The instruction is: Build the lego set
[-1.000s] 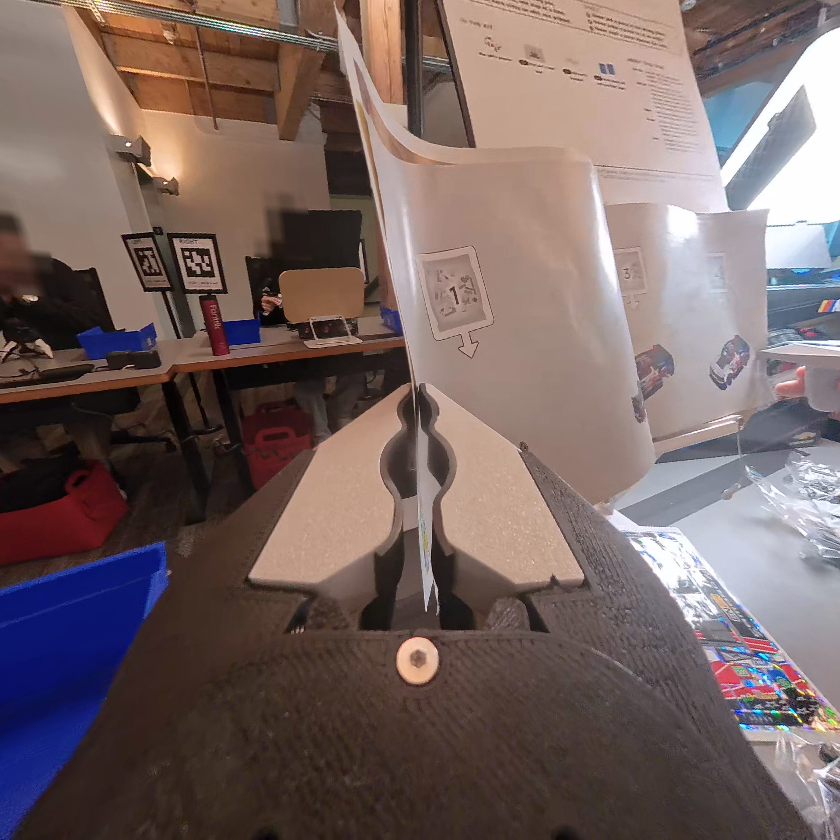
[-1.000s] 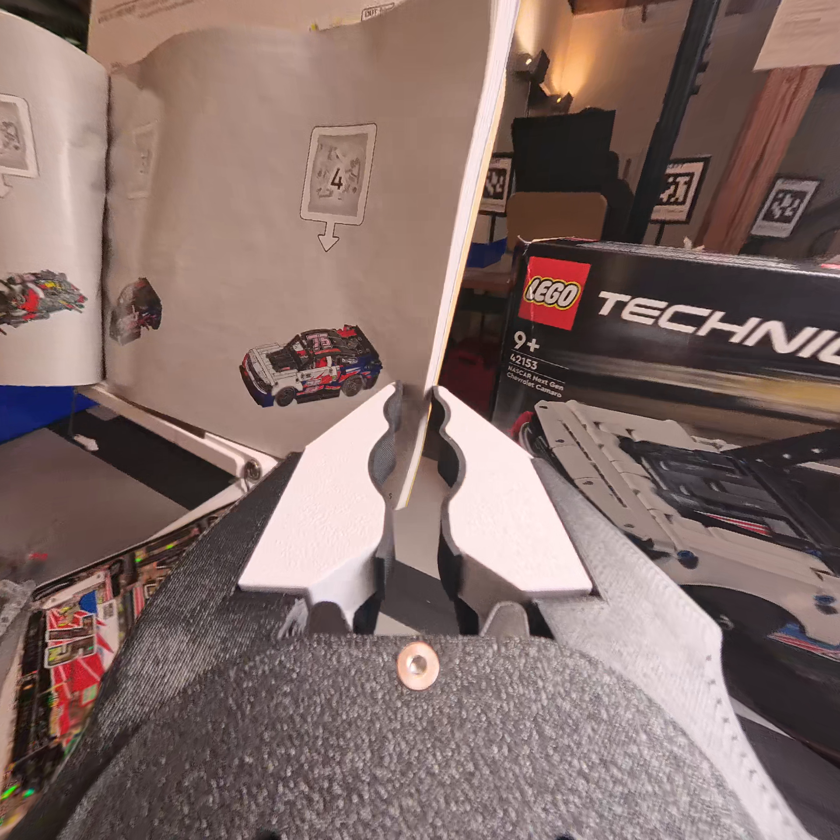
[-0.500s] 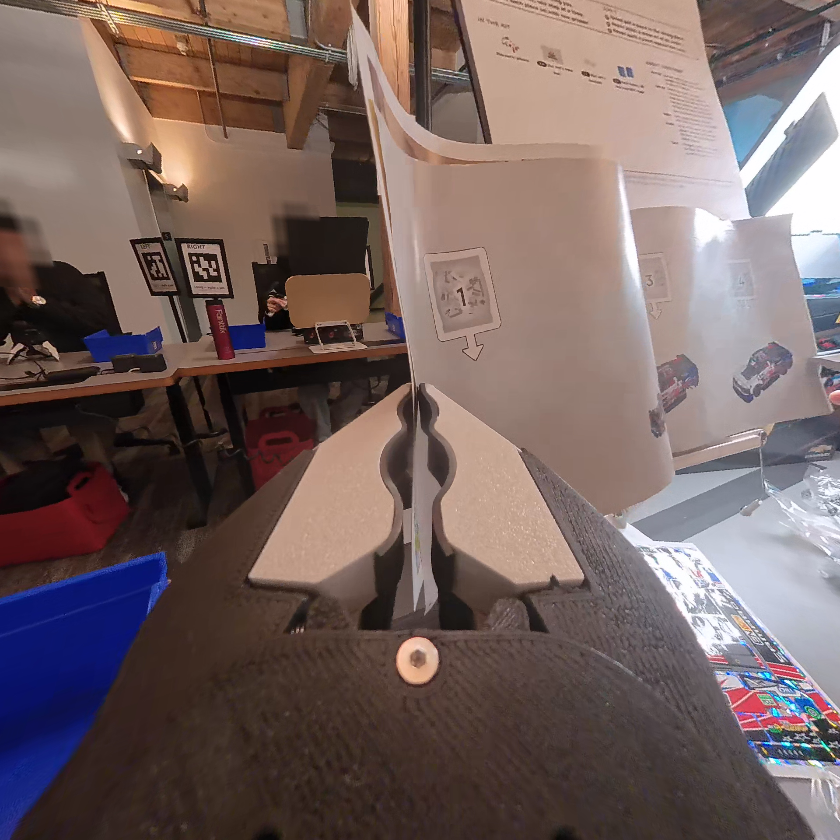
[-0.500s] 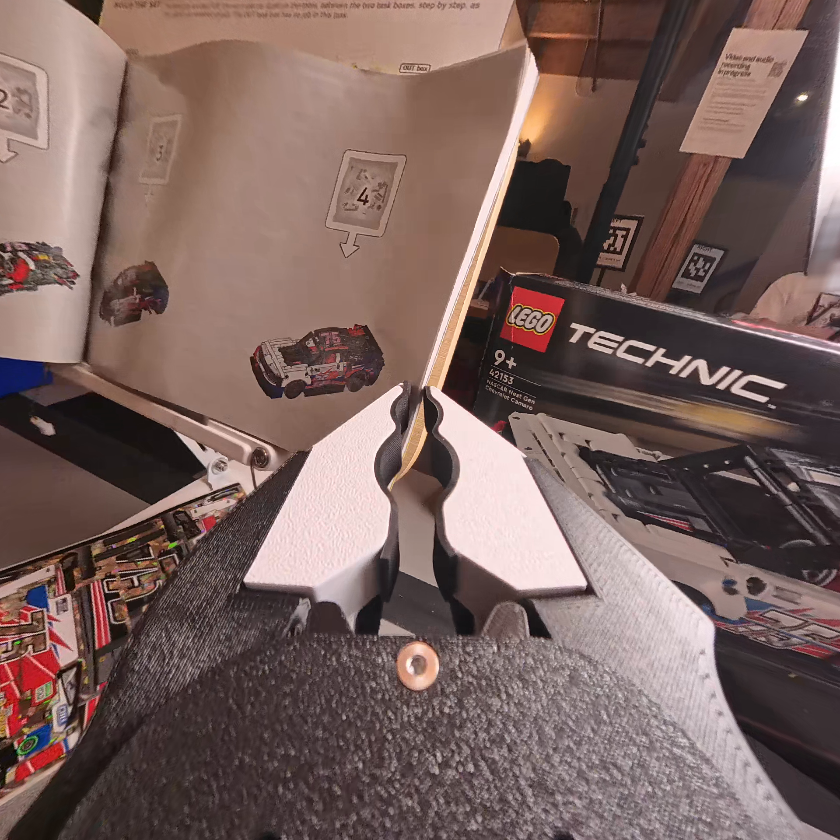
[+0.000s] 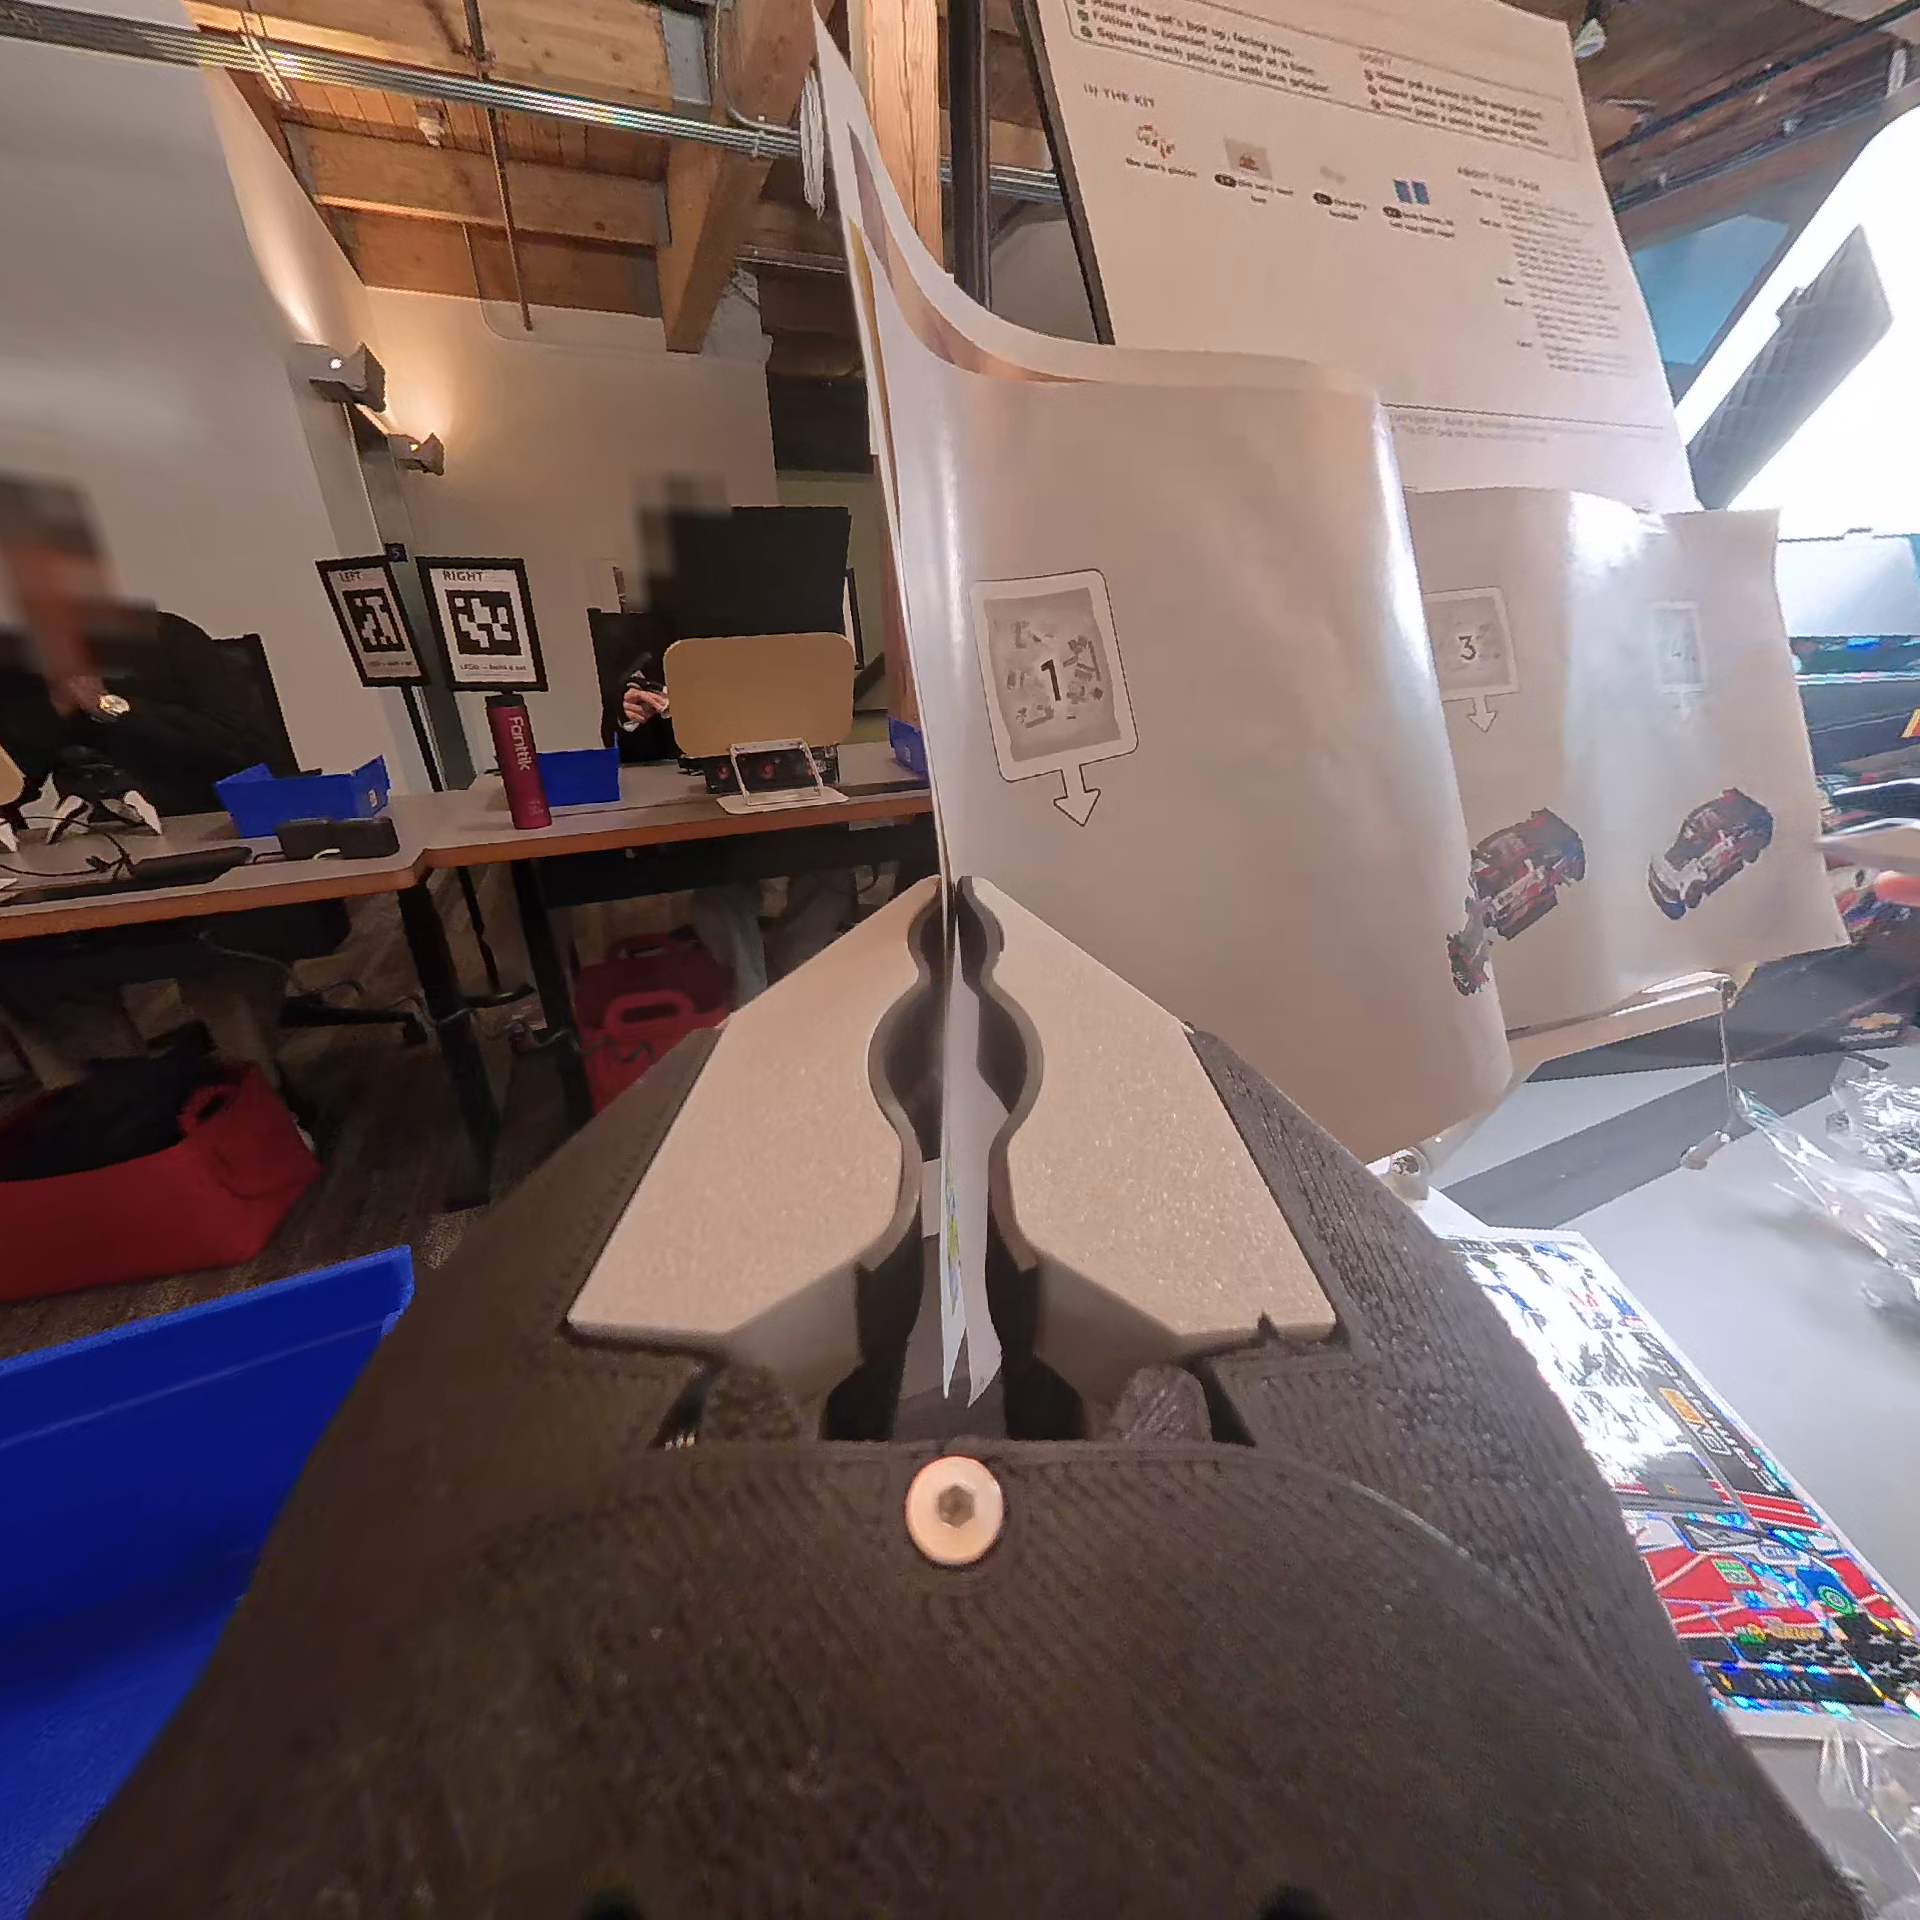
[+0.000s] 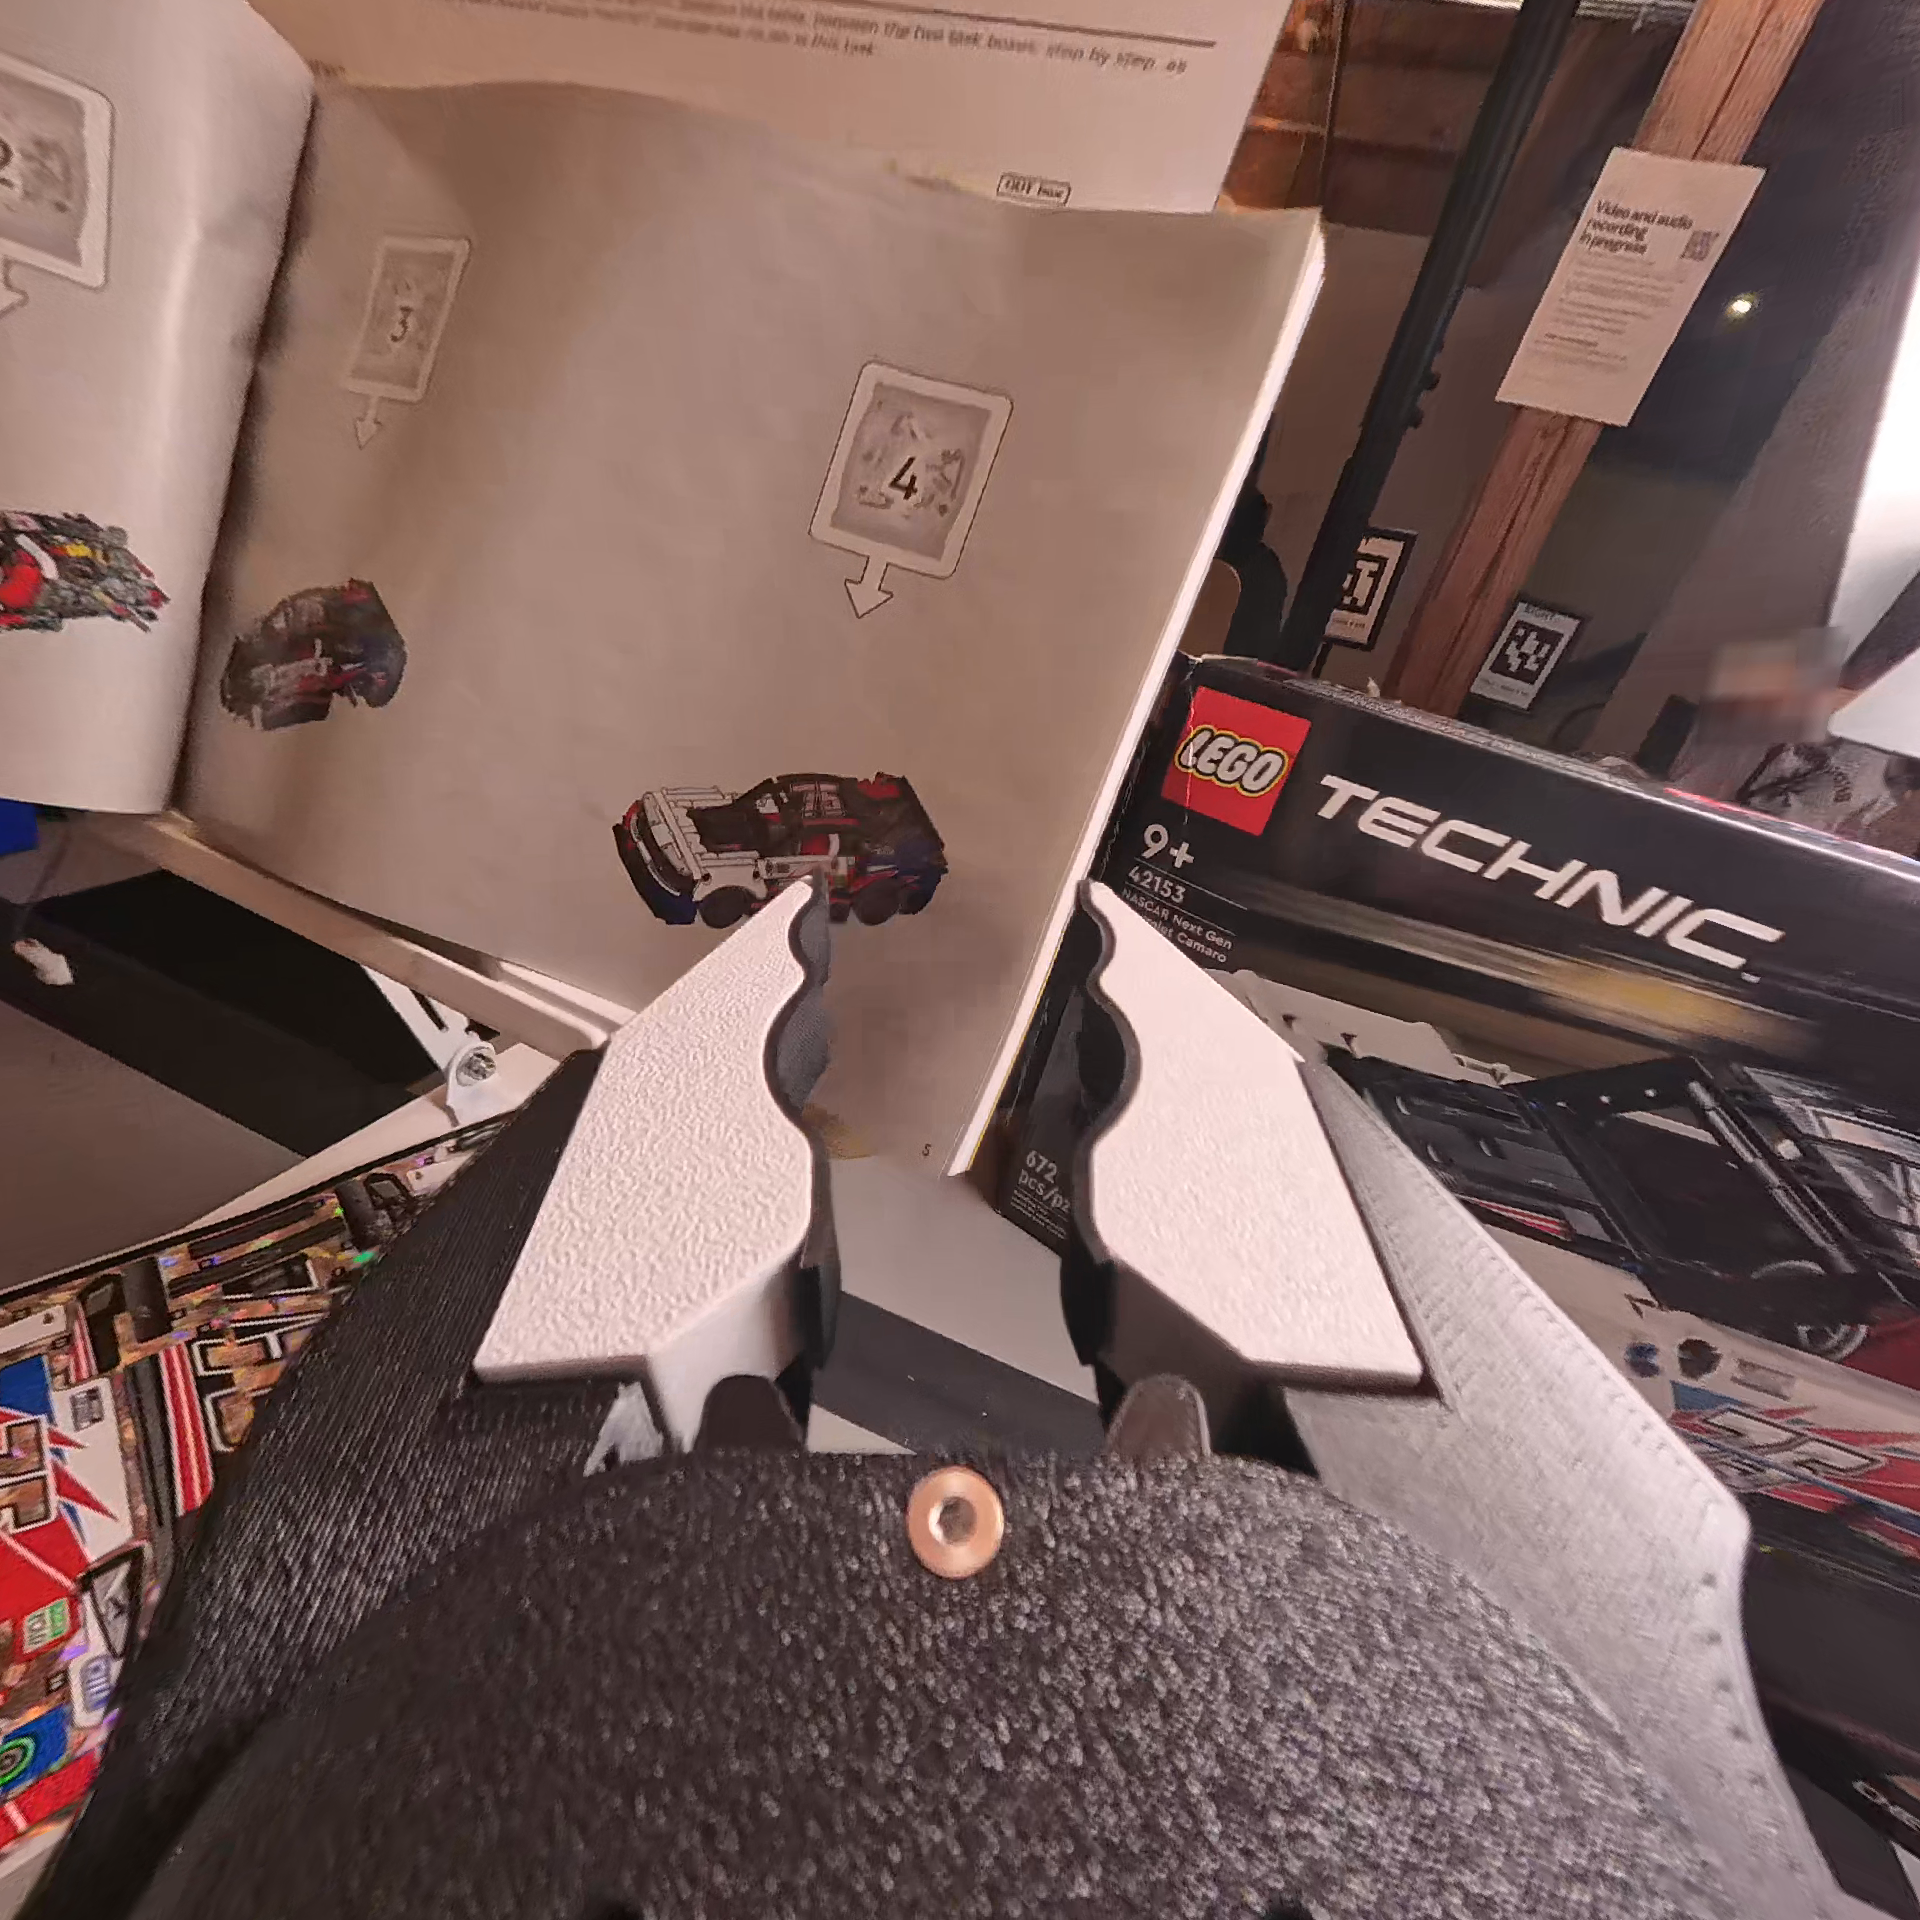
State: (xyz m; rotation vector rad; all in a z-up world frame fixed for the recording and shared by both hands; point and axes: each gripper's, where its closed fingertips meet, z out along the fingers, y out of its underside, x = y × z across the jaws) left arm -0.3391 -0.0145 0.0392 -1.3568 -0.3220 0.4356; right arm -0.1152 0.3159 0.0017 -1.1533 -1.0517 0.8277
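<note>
1. Since half a second ago, the right hand-held gripper (image 6: 945, 904) has let go of the instruction booklet (image 6: 665, 540); its fingers stand apart.
2. Left hand-held gripper (image 5: 954, 883) stays clamped on the booklet's left page edge, upright above the surface (image 5: 1683, 1226).

Left tongs (image 5: 951, 883) pinch the instruction booklet (image 5: 1195, 675) (pages bowed) upright.

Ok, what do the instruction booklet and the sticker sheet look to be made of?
Instruction booklet: thin, slightly glossy paper; the page curves and catches glare while the left gripper pinches it. Sticker sheet: probably foil-backed film; rainbow glints show along its edge.
</note>
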